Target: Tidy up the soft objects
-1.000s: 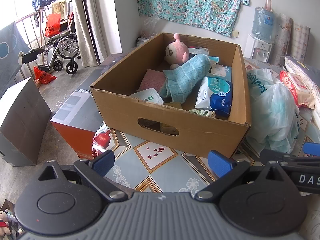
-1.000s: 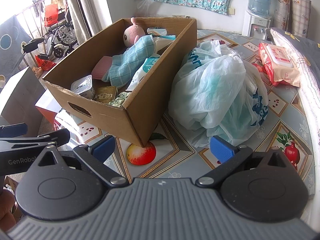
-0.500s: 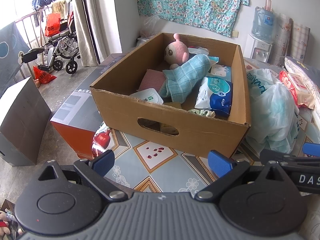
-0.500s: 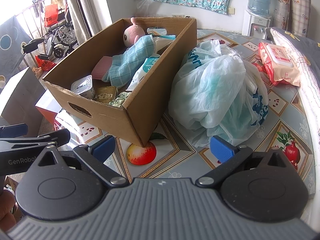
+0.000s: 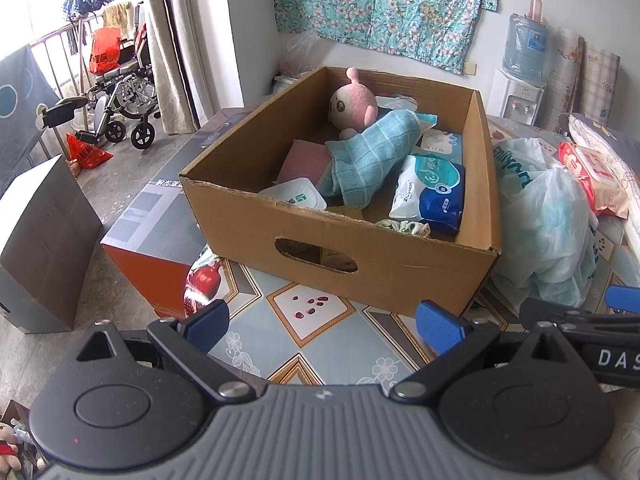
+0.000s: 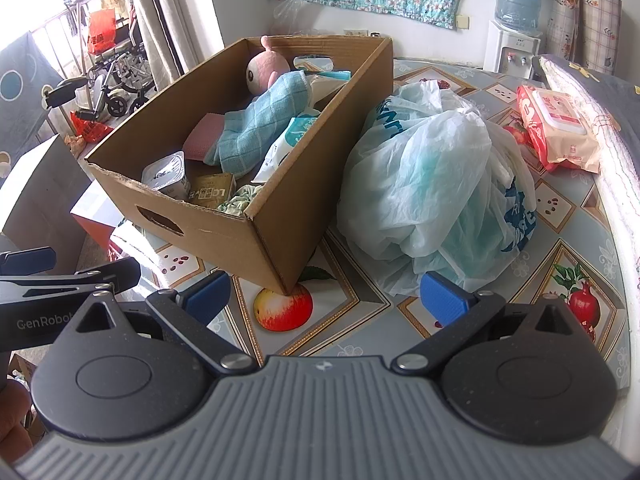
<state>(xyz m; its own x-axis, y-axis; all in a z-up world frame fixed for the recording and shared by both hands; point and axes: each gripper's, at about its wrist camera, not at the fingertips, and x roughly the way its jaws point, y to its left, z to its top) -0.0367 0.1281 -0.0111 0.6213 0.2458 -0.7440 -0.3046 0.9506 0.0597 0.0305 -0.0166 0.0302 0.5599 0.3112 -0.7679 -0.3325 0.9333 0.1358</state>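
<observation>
Both grippers hang low over the near edge of the table, side by side, jaws spread wide and empty. Left gripper (image 5: 322, 326) faces the front wall of the cardboard box (image 5: 400, 264), with nothing but patterned tablecloth (image 5: 264, 304) between its blue pads; right gripper (image 6: 324, 300) sits just beside it, pointed at the box's near corner and at the plastic bag (image 6: 432, 184) that slumps against the box's side wall. That pairing looks deliberate to me: 1 tool lined up on the container, the other on what lies outside it.

Most of the soft things already sit inside the box. A pink plush doll (image 5: 354, 102) leans in the far part, a light blue checked towel (image 5: 368, 160) is draped from under its head down toward the middle, a pink cloth (image 5: 302, 160) lies flat beside the towel, and 2 or more wet-wipe packs, such as the blue and white pack (image 5: 434, 196), are wedged along the right wall. A crumpled greenish cloth (image 6: 240, 200) rests in the near corner next to a small sealed cup (image 6: 168, 176).

Outside, the plastic bag is bulky and loose, so I judge it would need a grip on gathered film. A red and cream wipes pack (image 6: 556, 128) lies farther off on the table, well apart from the box, probably the easier pick
</observation>
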